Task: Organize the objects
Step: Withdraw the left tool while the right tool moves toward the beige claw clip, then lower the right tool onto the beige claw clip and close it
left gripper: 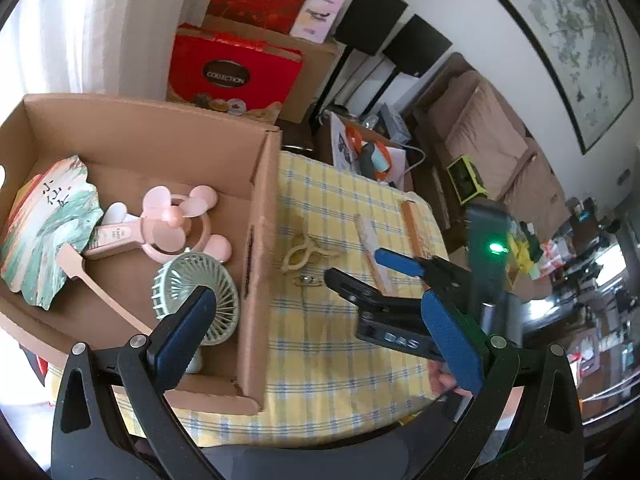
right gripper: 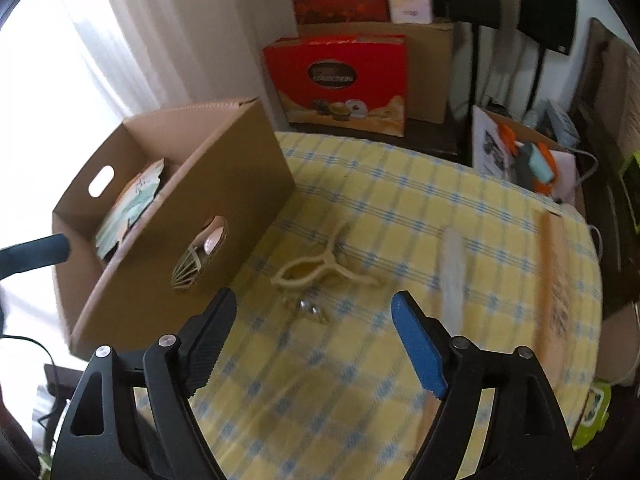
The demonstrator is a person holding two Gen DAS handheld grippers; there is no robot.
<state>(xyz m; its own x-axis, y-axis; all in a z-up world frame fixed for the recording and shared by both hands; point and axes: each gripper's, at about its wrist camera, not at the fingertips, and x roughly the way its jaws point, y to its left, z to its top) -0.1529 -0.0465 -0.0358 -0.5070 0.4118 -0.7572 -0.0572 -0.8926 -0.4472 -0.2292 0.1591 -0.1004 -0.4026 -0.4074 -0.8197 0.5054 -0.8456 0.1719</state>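
Note:
An open cardboard box (left gripper: 264, 240) on the yellow checked tablecloth (left gripper: 320, 360) holds a painted paper fan (left gripper: 48, 232), a pink mouse-eared hand fan (left gripper: 176, 220) and a green hand fan (left gripper: 200, 292). My left gripper (left gripper: 316, 296) hangs open and empty above the box's right wall. To the right of the box lie a cream hair claw clip (right gripper: 320, 268) and a small metal piece (right gripper: 310, 308). My right gripper (right gripper: 314, 300) is open and empty just above them. In the left wrist view the right gripper (left gripper: 360, 268) points at the clip (left gripper: 304, 254).
Two folded fans lie farther right on the cloth, a pale one (right gripper: 452, 272) and a wooden one (right gripper: 556, 272). Beyond the table's far edge stand red gift boxes (right gripper: 340, 80) and a box of tools (right gripper: 520, 160). A sofa (left gripper: 492, 136) is at the right.

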